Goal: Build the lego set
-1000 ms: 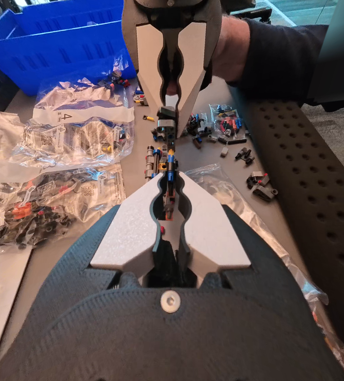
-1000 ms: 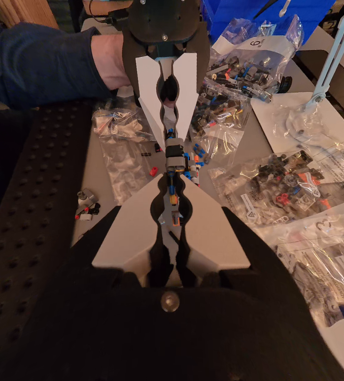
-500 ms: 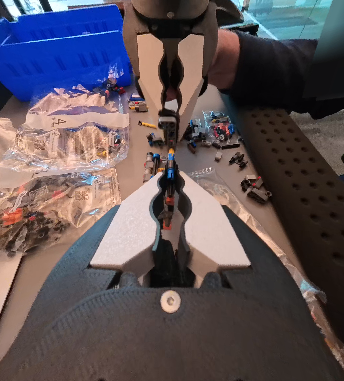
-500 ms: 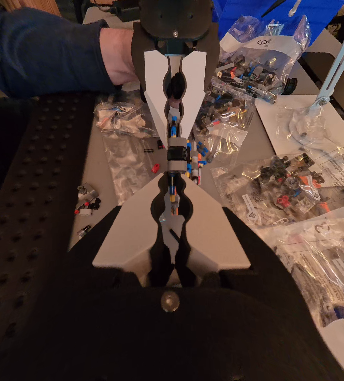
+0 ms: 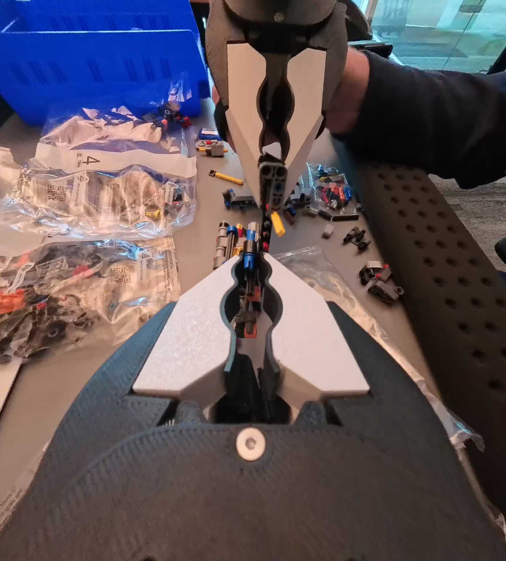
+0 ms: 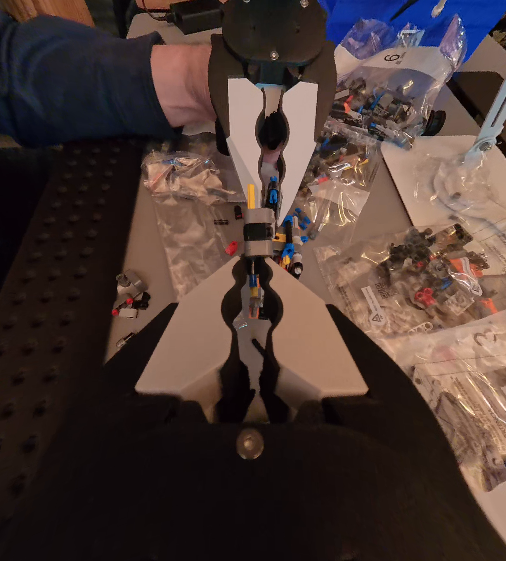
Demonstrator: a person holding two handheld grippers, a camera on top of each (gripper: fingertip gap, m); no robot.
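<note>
Left gripper (image 5: 253, 258): jaws pinched on the near end of the lego assembly (image 5: 271, 209).
Right gripper (image 6: 253, 261): jaws pinched on the opposite end, facing from 12 o'clock.
Lego assembly: held between both grippers above the desk (image 5: 203, 188).
Parts bags (image 5: 109, 188): laid at 9 o'clock.
Loose pieces (image 5: 376, 279): scattered at 3 o'clock.

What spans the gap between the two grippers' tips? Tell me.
A slim lego assembly, grey-capped with a yellow pin, bridges left gripper and right gripper; the left wrist view shows it.
</note>
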